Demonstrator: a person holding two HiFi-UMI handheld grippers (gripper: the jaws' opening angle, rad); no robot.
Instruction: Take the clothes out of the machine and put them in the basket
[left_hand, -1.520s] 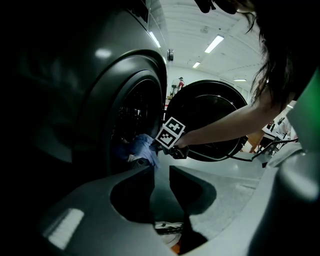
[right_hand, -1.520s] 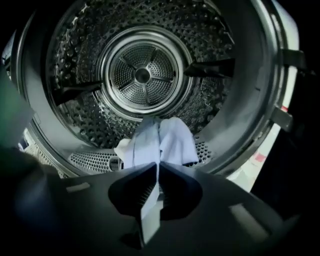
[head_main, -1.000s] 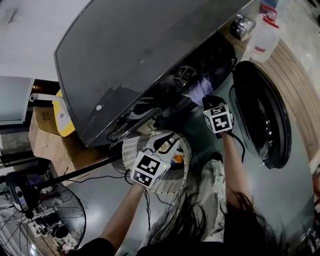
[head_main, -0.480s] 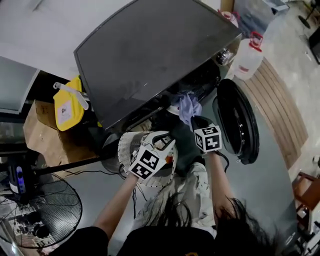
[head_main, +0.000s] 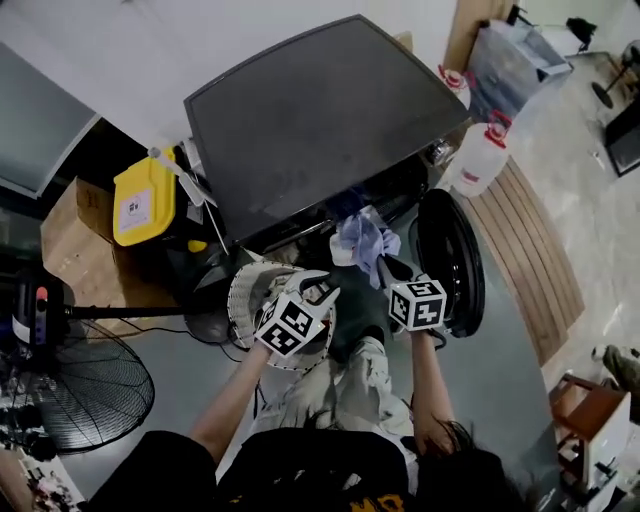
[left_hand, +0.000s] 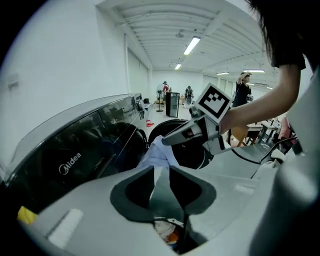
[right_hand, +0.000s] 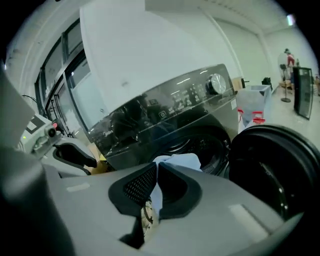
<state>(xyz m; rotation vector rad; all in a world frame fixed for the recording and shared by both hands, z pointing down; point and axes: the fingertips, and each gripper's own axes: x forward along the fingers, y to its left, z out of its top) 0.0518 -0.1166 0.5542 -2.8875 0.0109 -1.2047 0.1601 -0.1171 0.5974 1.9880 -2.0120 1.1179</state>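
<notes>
Pale lavender-blue cloth, soft and crumpled: that's the garment (head_main: 362, 240), bunched into loose folds and hanging in the air right in front of the washing machine (head_main: 320, 120), just beside its open drum mouth. The right gripper (right_hand: 156, 170) has it, jaws pinched tight on a fold of the thin fabric, and a scrap of patterned cloth shows below the pads. The left gripper (left_hand: 160, 175) hovers over the basket (head_main: 245, 295), jaws slightly apart with nothing between them.

The basket is white, round and slatted, on the floor to the left of the garment; something orange and white lies inside.

The machine is a dark grey box with a flat matte top and a glossy black front panel. Its round black door (head_main: 450, 260) is swung wide open to the right.

Underfoot is smooth grey floor (head_main: 500, 390) with a dull sheen. A strip of wooden slats (head_main: 535, 250) runs past the door. A translucent jug (head_main: 478, 160) with a red cap stands near the machine's corner, a yellow plastic jug (head_main: 143, 200) sits on the other side, and a black wire fan (head_main: 85, 385) stands further left.
</notes>
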